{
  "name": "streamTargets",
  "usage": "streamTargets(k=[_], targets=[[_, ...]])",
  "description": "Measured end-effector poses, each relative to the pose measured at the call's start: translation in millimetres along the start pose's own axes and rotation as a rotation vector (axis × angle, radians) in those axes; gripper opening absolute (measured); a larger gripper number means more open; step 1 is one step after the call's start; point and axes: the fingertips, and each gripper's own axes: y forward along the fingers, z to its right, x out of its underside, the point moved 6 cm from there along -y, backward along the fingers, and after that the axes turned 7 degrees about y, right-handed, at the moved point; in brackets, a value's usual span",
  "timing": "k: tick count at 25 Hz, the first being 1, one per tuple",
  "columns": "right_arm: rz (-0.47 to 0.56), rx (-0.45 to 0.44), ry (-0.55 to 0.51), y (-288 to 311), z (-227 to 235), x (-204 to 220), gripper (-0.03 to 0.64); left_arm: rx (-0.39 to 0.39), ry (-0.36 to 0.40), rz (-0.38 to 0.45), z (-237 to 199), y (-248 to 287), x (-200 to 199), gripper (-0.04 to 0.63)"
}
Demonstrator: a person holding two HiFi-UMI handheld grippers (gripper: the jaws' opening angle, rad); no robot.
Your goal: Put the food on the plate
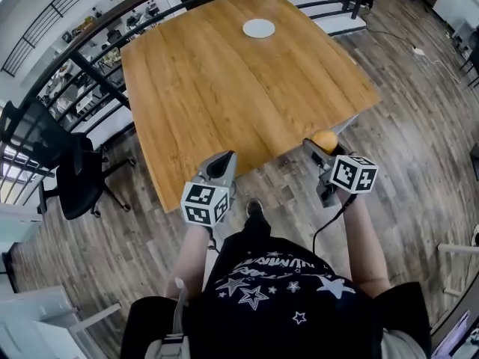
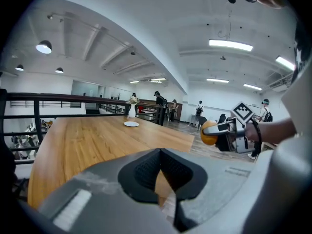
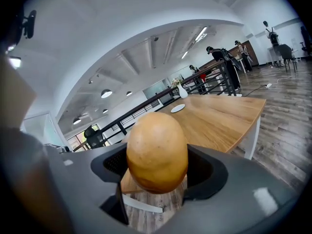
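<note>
Wooden table (image 1: 217, 96) fills most of the room ahead. Near its front edge the left gripper (image 1: 223, 163) hovers empty, jaws pressed together. The white plate (image 1: 259, 28) sits at the far end. The right gripper (image 1: 320, 149) pinches the egg-shaped food (image 1: 325, 139) around its middle. It looks firm, light, smooth and likely to roll.

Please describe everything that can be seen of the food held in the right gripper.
The food is one smooth, egg-shaped piece, yellow-brown with tiny dark specks, like a potato or a bread roll; which, I cannot tell. It looks whole and undamaged. The right gripper holds it upright in the air, its dark jaws pressing on the lower sides; nothing else touches it. It is by the near edge of the wooden table, far from the white plate.
</note>
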Motion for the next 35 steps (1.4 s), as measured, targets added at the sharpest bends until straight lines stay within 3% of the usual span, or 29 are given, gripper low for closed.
streamTargets(k=[12,22,28,35], targets=[[-0.034,0.038,-0.04,111.5,-17.1,-57.3,0.337,-0.023,-0.06,0.012,-115.7,42.7,-9.4,0.002],[-0.075,0.071,-0.071,152.7,-22.4,-70.5,0.337,-0.033,-0.077,0.017,-163.4,53.9,-6.7,0.002],[-0.096,0.09,-0.066,157.2,-9.9,-72.4,0.337,-0.04,-0.093,0.009,-160.0,53.7,1.8,0.002],[-0.144,0.045,-0.112,201.2,-13.8,-88.7,0.337,-0.111,-0.118,0.023,-176.8,67.0,-4.5,0.002]])
